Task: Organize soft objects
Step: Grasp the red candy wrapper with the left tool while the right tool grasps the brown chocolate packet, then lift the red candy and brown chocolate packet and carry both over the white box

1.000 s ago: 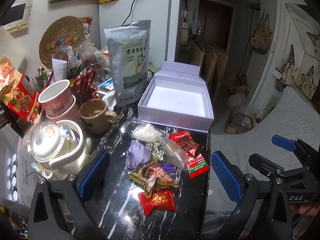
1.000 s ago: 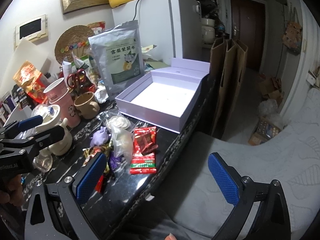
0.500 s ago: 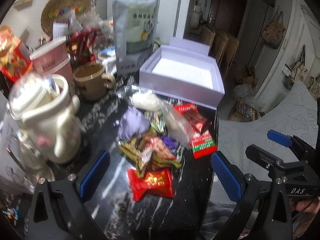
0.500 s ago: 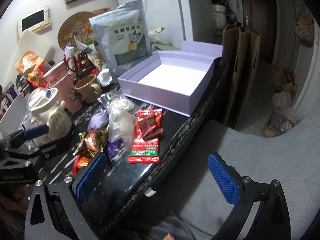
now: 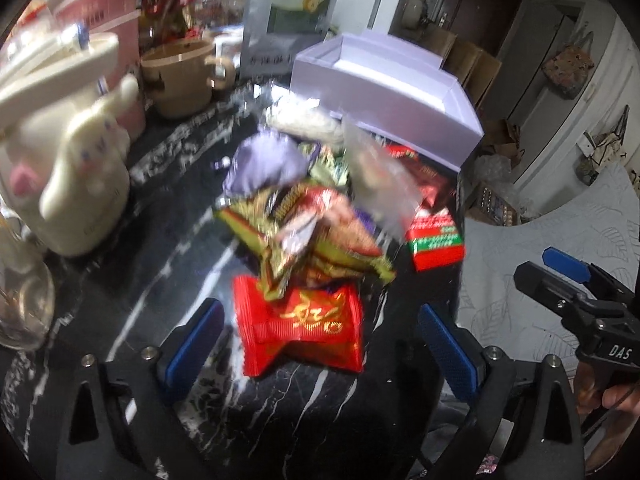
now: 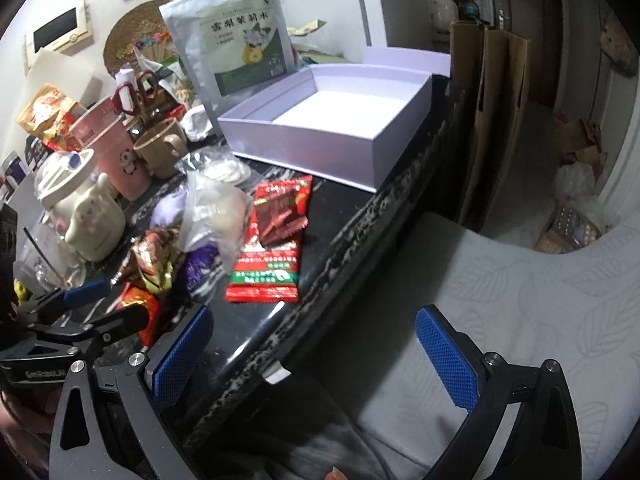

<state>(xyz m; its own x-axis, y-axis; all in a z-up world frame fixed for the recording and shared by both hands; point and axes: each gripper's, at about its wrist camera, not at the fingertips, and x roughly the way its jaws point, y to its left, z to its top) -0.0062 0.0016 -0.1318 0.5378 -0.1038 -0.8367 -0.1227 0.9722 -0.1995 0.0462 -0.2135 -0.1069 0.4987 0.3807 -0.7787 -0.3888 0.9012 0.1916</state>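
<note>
the left tool (image 5: 318,342) is spread wide and holds nothing, its blue pads flanking a red candy packet (image 5: 300,326) lying flat on the black marbled surface (image 5: 160,240). just past it sits a pile of gold wrappers (image 5: 304,236), then a purple pouch (image 5: 264,160). the right tool (image 6: 314,350) is also wide open, hanging over the surface edge, near a red-green packet (image 6: 272,256). farther back, an open lavender box (image 6: 340,120).
</note>
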